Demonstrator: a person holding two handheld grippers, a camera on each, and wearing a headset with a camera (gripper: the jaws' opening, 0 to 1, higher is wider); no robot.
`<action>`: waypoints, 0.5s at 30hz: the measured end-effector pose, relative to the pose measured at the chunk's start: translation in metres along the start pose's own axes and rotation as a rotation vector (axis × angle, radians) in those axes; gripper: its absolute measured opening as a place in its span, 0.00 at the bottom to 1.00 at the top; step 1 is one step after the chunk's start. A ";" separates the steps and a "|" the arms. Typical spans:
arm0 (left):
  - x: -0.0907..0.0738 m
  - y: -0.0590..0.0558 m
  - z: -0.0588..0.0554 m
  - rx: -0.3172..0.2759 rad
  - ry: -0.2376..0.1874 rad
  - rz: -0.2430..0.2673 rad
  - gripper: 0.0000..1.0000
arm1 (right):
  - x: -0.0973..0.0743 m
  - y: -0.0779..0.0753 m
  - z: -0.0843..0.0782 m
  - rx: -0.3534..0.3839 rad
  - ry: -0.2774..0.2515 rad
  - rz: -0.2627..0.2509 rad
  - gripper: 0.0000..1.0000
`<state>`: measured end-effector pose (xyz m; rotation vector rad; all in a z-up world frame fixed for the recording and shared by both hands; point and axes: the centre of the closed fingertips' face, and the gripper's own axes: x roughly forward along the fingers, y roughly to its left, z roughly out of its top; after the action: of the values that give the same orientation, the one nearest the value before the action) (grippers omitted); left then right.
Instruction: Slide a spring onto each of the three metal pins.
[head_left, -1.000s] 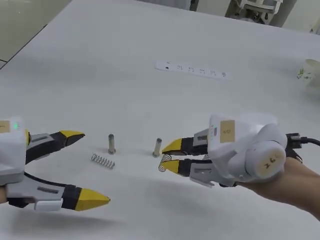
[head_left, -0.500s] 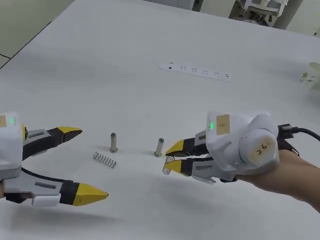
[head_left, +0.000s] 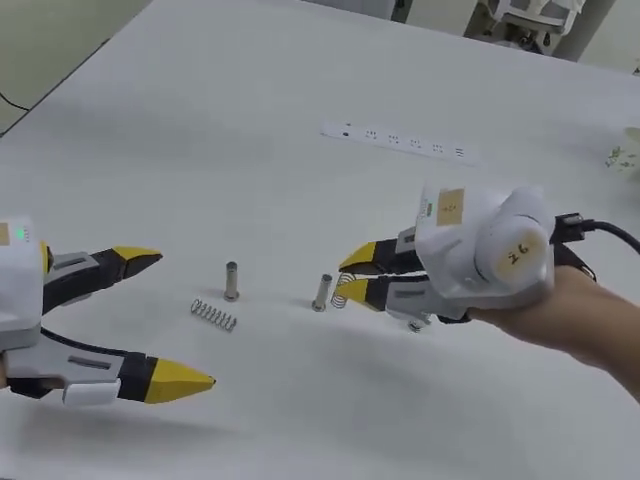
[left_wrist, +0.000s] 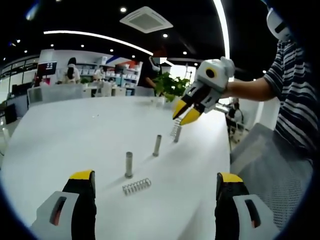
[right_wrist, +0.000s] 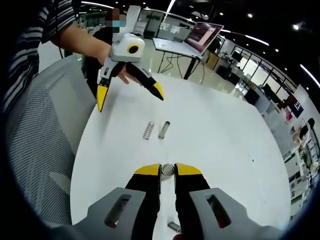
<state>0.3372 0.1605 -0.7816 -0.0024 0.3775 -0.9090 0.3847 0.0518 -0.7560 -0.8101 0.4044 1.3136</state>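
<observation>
My right gripper (head_left: 348, 280) has come up off the white desk (head_left: 200, 120) and moved closer to the pins since a moment ago. Back then the small shiny wire spring (head_left: 343, 290) hung low by the desk. Now it sits higher, just beside the short grey metal pin on the right (head_left: 321, 292). My right fingers are squeezed tight on that spring. My left gripper (head_left: 175, 320) has stayed at the left, with its yellow-tipped fingers spread wide and nothing in them. The other short grey metal pin (head_left: 232, 281) stands upright further left. A loose wire spring (head_left: 214, 315) lies flat on the desk just in front of it, on my side. Far back lies a long white power strip (head_left: 400, 141), well apart from everything else. Nothing stands between the held spring and its pin. In the left gripper view I can see a small gap between that spring and the pin, and the spring hangs down from the fingers. In the right gripper view the spring's round end peeks out between my two fingertips. Lower down, in the gap between the fingers, is what looks like another little spring (right_wrist: 173, 227).
</observation>
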 end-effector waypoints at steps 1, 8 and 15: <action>0.000 0.000 0.000 -0.001 -0.001 0.001 0.98 | 0.000 -0.003 0.001 0.002 -0.003 -0.007 0.07; -0.002 0.000 0.000 -0.005 -0.004 0.006 0.98 | 0.001 -0.017 0.005 0.023 -0.014 -0.028 0.07; -0.006 0.002 0.000 -0.010 -0.007 0.013 0.98 | 0.007 -0.024 0.001 0.071 -0.017 -0.031 0.07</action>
<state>0.3356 0.1663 -0.7804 -0.0124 0.3752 -0.8943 0.4096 0.0569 -0.7529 -0.7424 0.4211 1.2692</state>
